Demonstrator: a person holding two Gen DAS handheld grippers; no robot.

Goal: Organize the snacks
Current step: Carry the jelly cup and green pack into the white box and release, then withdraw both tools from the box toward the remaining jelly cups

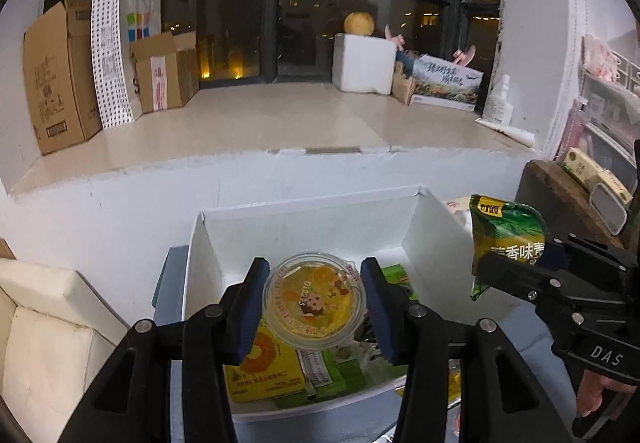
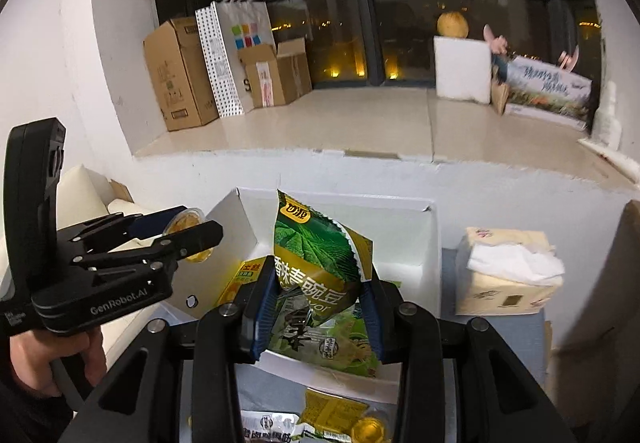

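My left gripper [image 1: 315, 272] is shut on a round clear jelly cup [image 1: 314, 303] with a yellow lid, held above the open white box [image 1: 304, 227]. In that box lie a yellow packet [image 1: 260, 363] and green packets [image 1: 332, 367]. My right gripper [image 2: 320, 283] is shut on a green pea snack bag [image 2: 316, 255], upright over the same white box [image 2: 400, 211]. Each wrist view shows the other tool: the right gripper [image 1: 520, 259] with the green bag [image 1: 506, 235], and the left gripper [image 2: 188, 227] with the jelly cup [image 2: 186, 223]. A hand grips each handle.
Loose snacks [image 2: 332, 411] and another jelly cup [image 2: 368, 429] lie in front of the box. A tissue pack [image 2: 508, 271] stands to its right. A cream cushion [image 1: 48, 307] is at the left. Cardboard boxes [image 1: 56, 75] and a white foam box [image 1: 364, 61] sit on the windowsill behind.
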